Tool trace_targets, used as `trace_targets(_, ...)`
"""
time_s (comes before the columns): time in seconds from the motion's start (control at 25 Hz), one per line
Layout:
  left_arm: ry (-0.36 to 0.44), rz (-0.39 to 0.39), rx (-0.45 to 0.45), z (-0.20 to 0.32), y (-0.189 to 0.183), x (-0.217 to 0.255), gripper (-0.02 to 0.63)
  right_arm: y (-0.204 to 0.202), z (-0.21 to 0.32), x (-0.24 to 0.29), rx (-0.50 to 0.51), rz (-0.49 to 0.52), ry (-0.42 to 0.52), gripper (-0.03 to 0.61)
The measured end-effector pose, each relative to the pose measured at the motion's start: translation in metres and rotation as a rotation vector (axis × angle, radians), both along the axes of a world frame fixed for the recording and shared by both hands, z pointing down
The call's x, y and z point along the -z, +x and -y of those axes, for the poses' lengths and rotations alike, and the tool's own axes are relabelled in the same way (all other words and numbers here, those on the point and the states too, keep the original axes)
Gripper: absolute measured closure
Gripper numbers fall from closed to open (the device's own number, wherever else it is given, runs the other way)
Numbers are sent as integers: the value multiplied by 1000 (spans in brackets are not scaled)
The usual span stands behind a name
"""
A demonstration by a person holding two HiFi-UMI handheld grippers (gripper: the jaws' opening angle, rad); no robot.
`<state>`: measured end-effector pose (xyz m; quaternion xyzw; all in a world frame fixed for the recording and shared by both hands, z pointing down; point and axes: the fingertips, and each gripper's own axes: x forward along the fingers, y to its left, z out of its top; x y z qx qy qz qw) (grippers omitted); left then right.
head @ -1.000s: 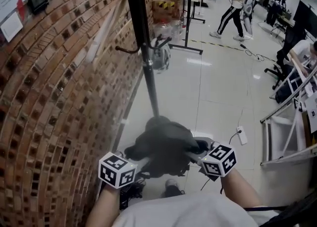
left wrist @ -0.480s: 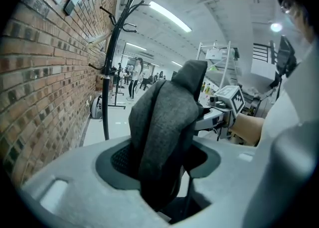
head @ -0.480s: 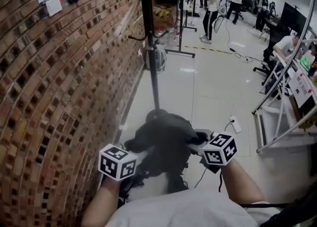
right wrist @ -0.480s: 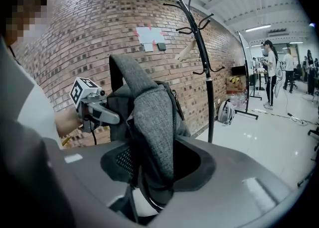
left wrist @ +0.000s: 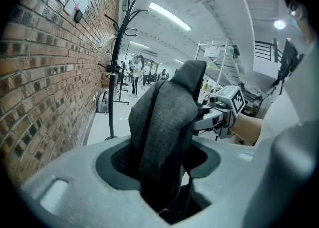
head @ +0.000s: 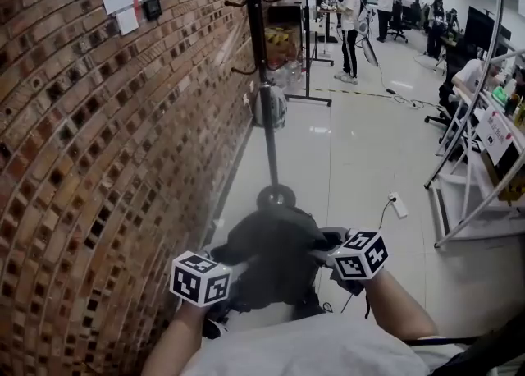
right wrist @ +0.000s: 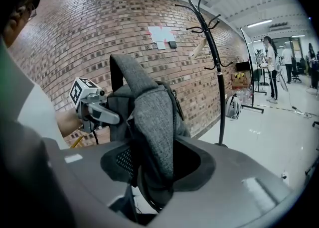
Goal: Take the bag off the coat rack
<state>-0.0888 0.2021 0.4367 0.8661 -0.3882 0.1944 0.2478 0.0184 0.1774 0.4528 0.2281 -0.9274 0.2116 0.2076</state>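
Bag (head: 275, 255) clear of coat rack (head: 264, 79); removal looks done.
Left tool (left wrist: 159, 167) and right tool (right wrist: 154, 167) each pinch its grey fabric; next move likely needs a steady set-down.

The brick wall (head: 98, 161) is closing off the whole left side, and the coat rack (head: 267, 120) is standing straight ahead, near it. The grey bag (head: 275, 255) is filling the gap low in front. Rightward the floor (head: 353, 161) is lying open up to a white metal frame (head: 444, 212), with a power strip (head: 399, 204) lying between.
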Motion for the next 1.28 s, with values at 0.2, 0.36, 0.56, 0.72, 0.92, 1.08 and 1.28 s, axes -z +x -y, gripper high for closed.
trace_targets(0.2,11,-4,2,-15,-3,3,380,-3,-15,3,-1,-7,14,417)
trace_targets(0.36,20,-6,-10,-17,1,4,380,2,-17,6,-16,-13,27,417)
trace_targets(0.56,26,-8,-28,-12,10,5,380,12,-15,7,-33,-18,32,417)
trace_targets(0.72,23,-11,-37,-6,15,5,380,16,-10,7,-43,-23,32,418)
trace_targets(0.92,27,-11,-43,3,20,6,380,21,-1,8,-49,-23,33,417)
trace_targets(1.08,20,-10,-43,10,20,4,380,21,6,6,-49,-22,32,419)
trace_targets(1.28,23,-5,-45,18,21,4,380,23,14,6,-49,-21,36,419)
